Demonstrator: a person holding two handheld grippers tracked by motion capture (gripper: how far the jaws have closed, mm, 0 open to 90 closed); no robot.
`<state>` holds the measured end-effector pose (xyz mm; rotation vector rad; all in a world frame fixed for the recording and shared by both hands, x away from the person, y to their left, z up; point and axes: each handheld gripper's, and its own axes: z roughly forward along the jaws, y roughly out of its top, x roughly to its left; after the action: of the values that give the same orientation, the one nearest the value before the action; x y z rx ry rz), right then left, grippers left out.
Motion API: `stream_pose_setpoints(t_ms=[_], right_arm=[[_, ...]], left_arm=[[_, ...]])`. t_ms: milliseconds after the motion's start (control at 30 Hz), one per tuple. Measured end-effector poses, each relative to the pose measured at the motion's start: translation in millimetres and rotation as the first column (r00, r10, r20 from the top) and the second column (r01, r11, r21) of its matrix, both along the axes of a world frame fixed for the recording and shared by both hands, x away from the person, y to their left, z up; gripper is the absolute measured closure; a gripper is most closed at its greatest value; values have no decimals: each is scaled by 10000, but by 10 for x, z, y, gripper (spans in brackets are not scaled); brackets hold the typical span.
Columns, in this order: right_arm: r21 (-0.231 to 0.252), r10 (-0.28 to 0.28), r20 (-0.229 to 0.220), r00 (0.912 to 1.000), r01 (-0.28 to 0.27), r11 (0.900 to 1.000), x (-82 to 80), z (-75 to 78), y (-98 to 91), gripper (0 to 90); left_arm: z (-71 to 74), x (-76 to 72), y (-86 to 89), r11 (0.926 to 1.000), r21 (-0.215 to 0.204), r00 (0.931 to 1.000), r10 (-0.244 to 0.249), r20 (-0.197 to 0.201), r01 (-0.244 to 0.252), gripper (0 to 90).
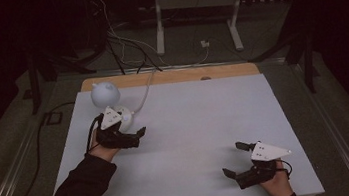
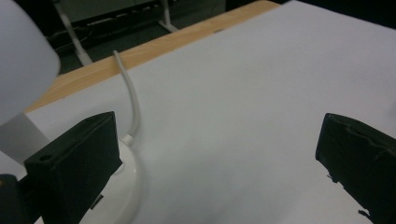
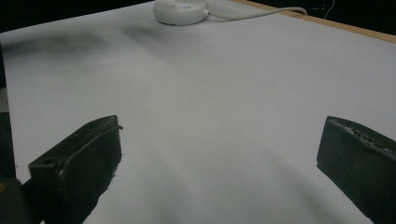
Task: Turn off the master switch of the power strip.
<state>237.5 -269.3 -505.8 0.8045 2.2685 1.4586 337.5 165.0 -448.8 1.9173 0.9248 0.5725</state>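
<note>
A white desk lamp stands at the far left of the table, with a round head (image 1: 105, 93), a round base (image 1: 125, 118) and a white cable (image 1: 144, 94) running off the far edge. My left gripper (image 1: 133, 125) is open right beside the base, nothing between its jaws. In the left gripper view the base (image 2: 126, 186) lies just past the left jaw, the lamp head (image 2: 23, 56) looms at upper left, and the gripper (image 2: 217, 158) is wide open. My right gripper (image 1: 234, 159) is open near the front right corner. The right gripper view has that gripper (image 3: 219, 163) over bare sheet and the lamp base (image 3: 181, 10) far off.
A white sheet (image 1: 191, 126) covers the wooden table (image 1: 170, 76), whose bare strip runs along the far edge. Behind the table are floor cables (image 1: 121, 49) and a white metal stand (image 1: 159, 29). The room around is dark.
</note>
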Motion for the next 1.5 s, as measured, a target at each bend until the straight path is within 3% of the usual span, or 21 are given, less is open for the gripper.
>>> stream_pose_setpoints(t_ms=[100, 233, 333, 367, 500, 567, 600, 733, 767, 967, 1033, 1133, 1200, 1233, 1333, 1500], right_arm=[[24, -15, -16, 10000, 15, 10000, -1, 1, -6, 0], [47, -11, -45, 10000, 11, 10000, 2, 0, -8, 0], [48, 8, -50, 10000, -7, 10000, 1, 1, -8, 0], [59, 10, -47, 10000, -9, 10000, 1, 2, -9, 0], [71, 20, -55, 10000, -19, 10000, 1, 3, -12, 0], [83, 22, -53, 10000, -22, 10000, 2, 3, -13, 0], [92, 24, -59, 10000, -23, 10000, 3, 3, -13, 0], [99, 29, -79, 10000, -28, 9999, 4, 2, -15, 0], [103, 31, -83, 10000, -30, 9999, 4, 2, -16, 0], [131, 57, -114, 9999, -56, 9999, 4, 2, -19, 0], [141, 64, -129, 9999, -62, 9999, 5, 2, -19, 0], [150, 61, -164, 9998, -58, 9999, 6, 0, -18, 0], [155, 88, -166, 9998, -85, 9998, 5, 1, -19, 0], [163, 90, -159, 9998, -87, 9998, 5, 1, -20, 0], [176, 91, -169, 9998, -88, 9998, 5, 1, -21, 0], [191, 104, -192, 9998, -100, 9998, 6, 0, -21, 0]], left_arm=[[-45, 57, 4, 9988, -25, 9987, 496, 116, -496, 3], [-69, 86, -13, 9973, -43, 9973, 728, -7, -728, 3], [-103, 110, -58, 9955, 263, 9959, 906, 3, -905, 3], [-135, 136, -83, 9920, 481, 9932, 1166, -4, -1165, 3], [-201, 173, -102, 9863, 870, 9900, 1411, -61, -1401, 4], [-214, 181, -106, 9853, 867, 9889, 1484, -99, -1470, 41], [-231, 196, -114, 9815, 952, 9859, 1675, -45, -1663, 63], [-254, 217, -117, 9778, 1066, 9835, 1806, 71, -1803, 176], [-270, 233, -110, 9733, 1082, 9793, 2016, 164, -2022, 201], [-299, 266, -105, 9687, 1178, 9758, 2182, 167, -2186, 442], [-313, 284, -111, 9639, 1320, 9728, 2302, 250, -2314, 518], [-322, 301, -106, 9650, 1295, 9736, 2270, 236, -2281, 570], [-332, 320, -97, 9633, 1307, 9721, 2334, 226, -2343, 674], [-341, 339, -85, 9579, 1399, 9681, 2493, 270, -2506, 697], [-351, 364, -64, 9559, 1336, 9650, 2615, 192, -2617, 751], [-378, 412, -43, 9464, 1542, 9585, 2845, 183, -2838, 882]])
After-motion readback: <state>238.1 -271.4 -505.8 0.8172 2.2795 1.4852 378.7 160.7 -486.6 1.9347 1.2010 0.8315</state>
